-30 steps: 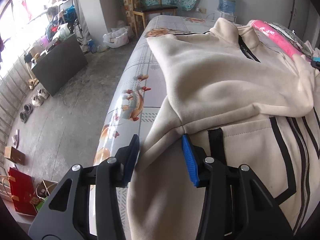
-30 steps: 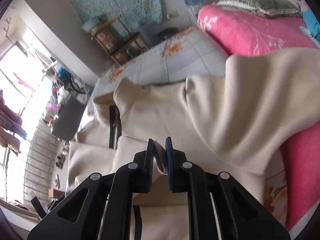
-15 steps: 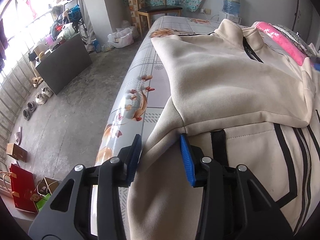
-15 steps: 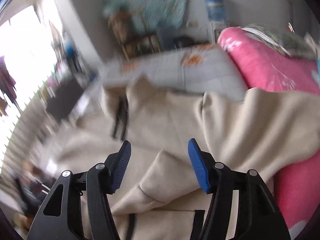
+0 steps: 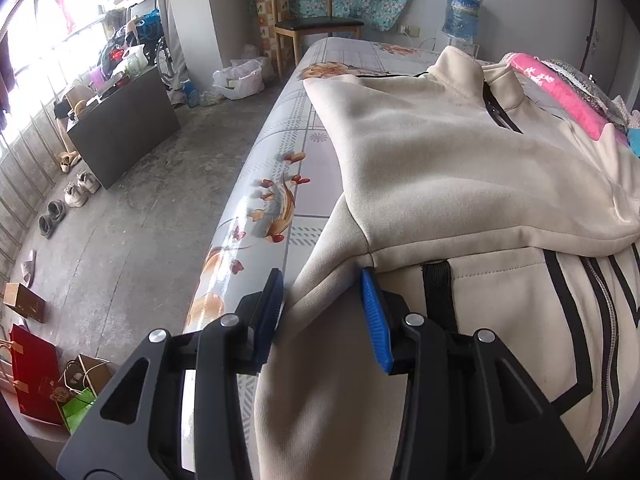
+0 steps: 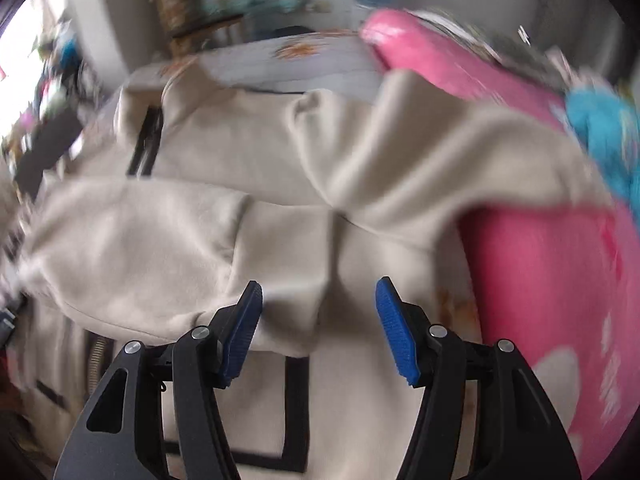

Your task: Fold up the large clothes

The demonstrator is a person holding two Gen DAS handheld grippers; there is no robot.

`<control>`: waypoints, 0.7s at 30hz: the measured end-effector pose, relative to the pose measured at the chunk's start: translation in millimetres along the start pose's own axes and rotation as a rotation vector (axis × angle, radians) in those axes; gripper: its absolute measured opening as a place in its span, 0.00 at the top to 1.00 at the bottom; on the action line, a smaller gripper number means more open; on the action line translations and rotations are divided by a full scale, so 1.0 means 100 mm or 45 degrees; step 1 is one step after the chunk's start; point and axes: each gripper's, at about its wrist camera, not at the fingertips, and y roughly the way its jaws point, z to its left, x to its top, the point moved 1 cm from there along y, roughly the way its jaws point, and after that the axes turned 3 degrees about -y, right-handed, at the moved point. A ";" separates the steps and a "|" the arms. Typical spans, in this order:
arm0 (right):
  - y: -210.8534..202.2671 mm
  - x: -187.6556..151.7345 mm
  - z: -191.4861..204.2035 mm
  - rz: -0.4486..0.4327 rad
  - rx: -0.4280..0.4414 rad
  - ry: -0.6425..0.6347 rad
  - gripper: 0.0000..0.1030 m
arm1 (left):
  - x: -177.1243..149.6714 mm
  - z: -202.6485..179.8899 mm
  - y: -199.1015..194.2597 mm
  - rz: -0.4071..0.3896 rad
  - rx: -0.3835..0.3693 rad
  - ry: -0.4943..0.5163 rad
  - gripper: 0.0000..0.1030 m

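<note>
A large cream jacket [image 5: 460, 168] with black stripes and a black zipper lies spread on the bed [image 5: 280, 128]. One sleeve is folded across its chest. My left gripper [image 5: 322, 306] is open, its blue pads on either side of a ridge of cream fabric at the jacket's left edge, not closed on it. In the right wrist view the same jacket [image 6: 248, 184] fills the middle. My right gripper [image 6: 318, 322] is open and empty over the folded sleeve's end. That view is motion-blurred.
A pink quilt [image 6: 540, 240] lies along the jacket's right side, with a blue item [image 6: 600, 132] on it. The bed's left edge drops to a concrete floor [image 5: 120, 220] with shoes, bags and a dark cabinet [image 5: 120, 120]. A wooden chair [image 5: 316, 20] stands at the bed's far end.
My right gripper opened and let go of the sleeve, which now lies across the jacket, then swung to the right. My left gripper stayed open and barely moved.
</note>
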 end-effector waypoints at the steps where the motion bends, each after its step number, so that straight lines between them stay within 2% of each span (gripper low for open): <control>1: 0.01 0.02 -0.05 0.009 0.077 0.061 0.44 | 0.00 0.00 0.00 -0.002 -0.003 -0.001 0.62; 3: 0.06 0.07 -0.19 0.036 0.221 0.224 0.44 | 0.00 0.02 0.00 -0.004 -0.013 -0.009 0.62; 5: 0.09 0.08 -0.24 0.040 0.245 0.295 0.44 | 0.00 0.03 0.00 -0.004 -0.020 -0.016 0.62; 10: 0.35 0.05 -0.30 0.143 0.179 0.355 0.44 | 0.00 0.07 0.00 -0.013 -0.050 -0.032 0.62; 15: 0.43 0.07 -0.09 0.176 0.066 0.204 0.46 | 0.00 0.08 -0.02 -0.022 -0.085 -0.023 0.62; 18: 0.48 0.10 0.06 0.211 -0.056 0.055 0.73 | -0.03 0.10 -0.06 -0.026 -0.124 -0.013 0.62; 19: 0.48 0.12 0.10 0.218 -0.092 0.008 0.77 | -0.04 0.10 -0.07 -0.029 -0.131 -0.009 0.62; 20: 0.45 0.13 0.14 0.221 -0.133 -0.027 0.90 | -0.05 0.10 -0.08 -0.032 -0.143 0.002 0.62; 21: 0.40 0.17 0.19 0.213 -0.150 -0.059 0.96 | -0.06 0.10 -0.09 -0.032 -0.150 0.017 0.61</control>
